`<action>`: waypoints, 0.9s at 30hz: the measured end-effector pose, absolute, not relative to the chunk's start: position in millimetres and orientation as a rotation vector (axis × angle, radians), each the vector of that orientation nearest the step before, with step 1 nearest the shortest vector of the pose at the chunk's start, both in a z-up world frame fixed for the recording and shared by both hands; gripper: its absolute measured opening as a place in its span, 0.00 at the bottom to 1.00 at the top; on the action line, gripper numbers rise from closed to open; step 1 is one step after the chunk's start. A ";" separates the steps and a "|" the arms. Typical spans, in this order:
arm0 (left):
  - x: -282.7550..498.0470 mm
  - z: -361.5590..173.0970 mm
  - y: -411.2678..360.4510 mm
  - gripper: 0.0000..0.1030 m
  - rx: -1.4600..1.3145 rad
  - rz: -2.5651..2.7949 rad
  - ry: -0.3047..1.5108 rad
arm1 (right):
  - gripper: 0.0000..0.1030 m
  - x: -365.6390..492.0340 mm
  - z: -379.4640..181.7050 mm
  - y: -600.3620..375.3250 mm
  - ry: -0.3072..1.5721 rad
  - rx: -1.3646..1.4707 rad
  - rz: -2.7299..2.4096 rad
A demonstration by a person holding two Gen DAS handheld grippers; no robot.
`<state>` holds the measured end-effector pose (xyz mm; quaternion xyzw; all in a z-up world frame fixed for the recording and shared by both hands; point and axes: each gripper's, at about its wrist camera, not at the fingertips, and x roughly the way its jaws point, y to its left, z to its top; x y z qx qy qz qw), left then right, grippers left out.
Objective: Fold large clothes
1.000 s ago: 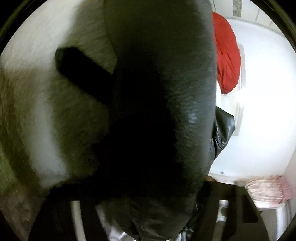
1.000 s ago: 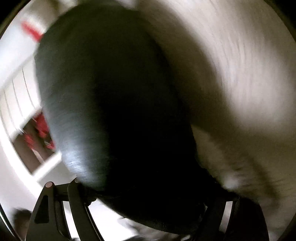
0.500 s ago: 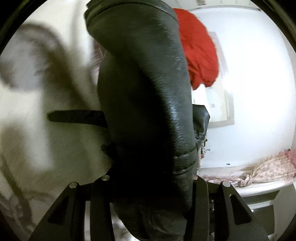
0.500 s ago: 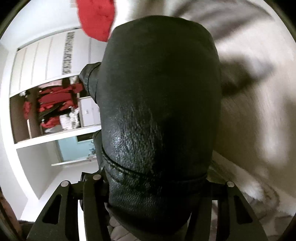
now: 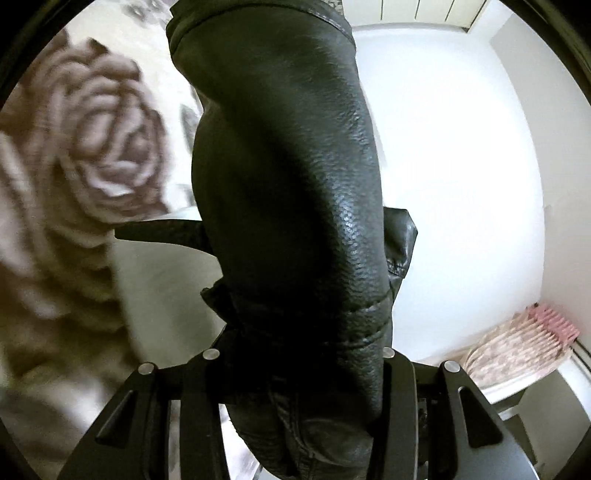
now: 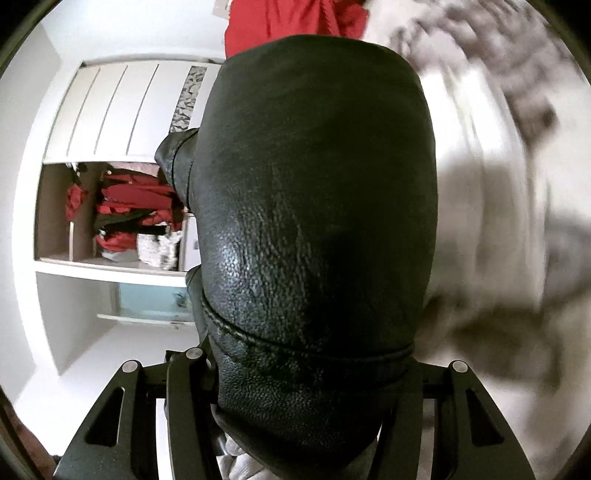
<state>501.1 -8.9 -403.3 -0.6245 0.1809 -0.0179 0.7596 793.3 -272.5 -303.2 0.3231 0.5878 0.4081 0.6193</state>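
Jaws: left gripper (image 5: 295, 384) clamped on black leather garment (image 5: 284, 177); right gripper (image 6: 310, 380) clamped on the same leather | garment: lifted, bulging over both cameras | behind: blurred rose-print bedcover (image 5: 92, 166); red cloth (image 6: 291, 18); wardrobe shelf (image 6: 110, 221)

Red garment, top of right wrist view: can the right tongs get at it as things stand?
Probably not. The right tongs are shut on the black leather jacket, which fills the space between them and hangs in front of the red garment. They would need to release first.
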 end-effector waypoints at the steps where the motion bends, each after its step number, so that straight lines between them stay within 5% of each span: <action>1: 519.6 -412.0 -9.0 0.37 -1.368 -0.042 0.385 | 0.54 824.7 -297.0 -257.1 1.360 0.722 0.939; 7: 604.7 -522.7 -17.8 0.39 -1.402 -0.062 0.636 | 0.55 944.9 -370.1 -251.8 1.553 0.526 0.824; 9: 608.1 -540.8 -13.4 0.44 -1.409 -0.097 0.687 | 0.62 957.2 -394.9 -258.5 1.617 0.525 0.781; 13: 606.0 -520.6 -7.7 0.50 -1.270 -0.165 0.773 | 0.74 958.4 -386.1 -263.8 1.630 0.535 0.783; 16: 604.9 -505.2 -8.4 0.65 -1.186 -0.170 0.856 | 0.82 951.8 -358.2 -281.1 1.553 0.443 0.680; 18: 600.7 -485.6 -6.7 0.92 -1.083 -0.144 0.881 | 0.84 942.8 -338.2 -295.0 1.462 0.367 0.555; 24: 592.8 -431.6 -2.3 0.93 -0.606 -0.003 0.897 | 0.87 890.9 -292.6 -271.8 1.283 0.092 0.185; 27: 559.4 -435.2 -6.0 0.93 -0.434 0.042 0.910 | 0.88 821.0 -315.2 -282.9 1.222 -0.036 0.058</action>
